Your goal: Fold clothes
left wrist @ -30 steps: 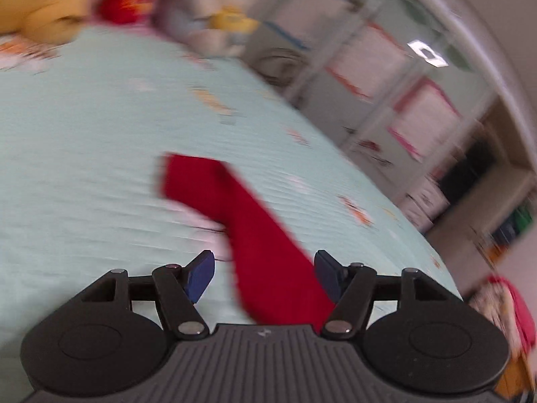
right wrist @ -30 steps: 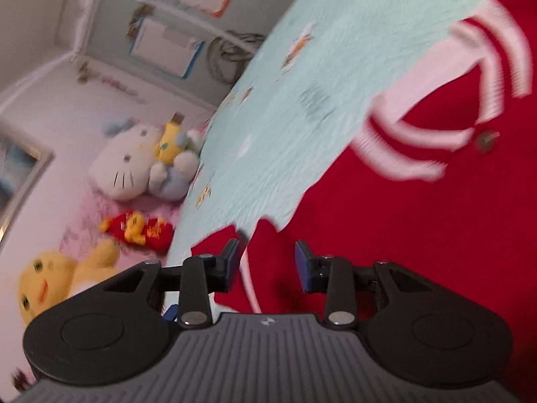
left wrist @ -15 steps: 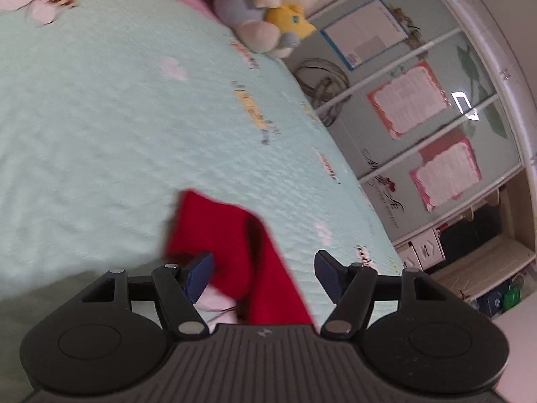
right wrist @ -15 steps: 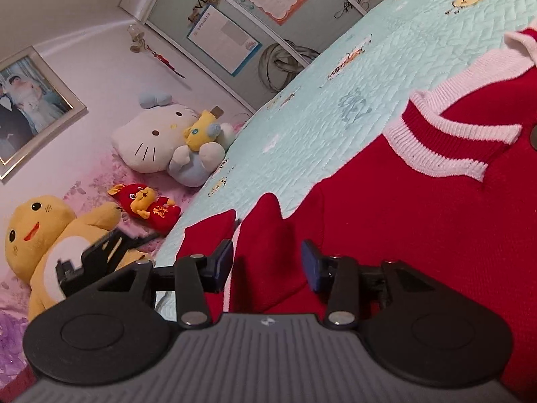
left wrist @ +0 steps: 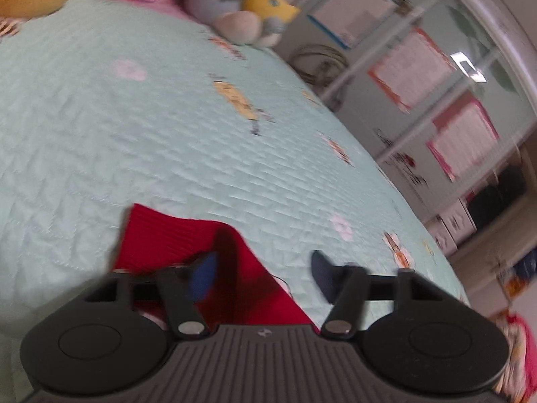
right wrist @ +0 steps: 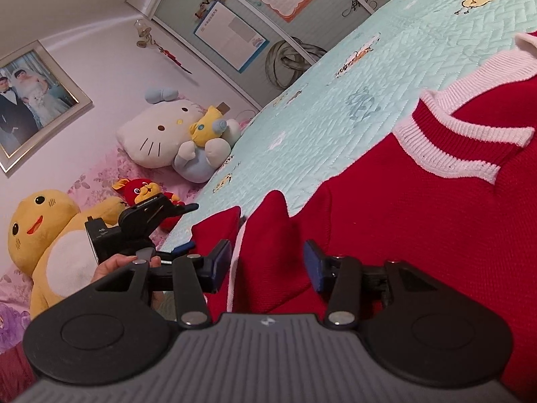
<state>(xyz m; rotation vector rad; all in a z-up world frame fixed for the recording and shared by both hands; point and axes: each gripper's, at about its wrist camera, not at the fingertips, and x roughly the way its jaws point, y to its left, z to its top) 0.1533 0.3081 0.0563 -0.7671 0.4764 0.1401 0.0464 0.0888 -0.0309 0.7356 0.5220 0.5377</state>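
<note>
The left tongs (left wrist: 261, 268) have moved up to the sleeve (left wrist: 174, 235) end on the bed (left wrist: 134, 134): jaws wide, cloth between, nothing gripped. The right tongs (right wrist: 266, 263) have just been opening around a fold of the red sweater (right wrist: 419, 218), whose body lies toward 2 o'clock. Probably the sleeve fold comes next.

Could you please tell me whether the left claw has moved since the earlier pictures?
Yes: the left claw shifted right, off the yellow plush toward the red sleeve cuff.

Left view is motion-blurred; the red sweater (right wrist: 419, 235) runs off the right edge.
</note>
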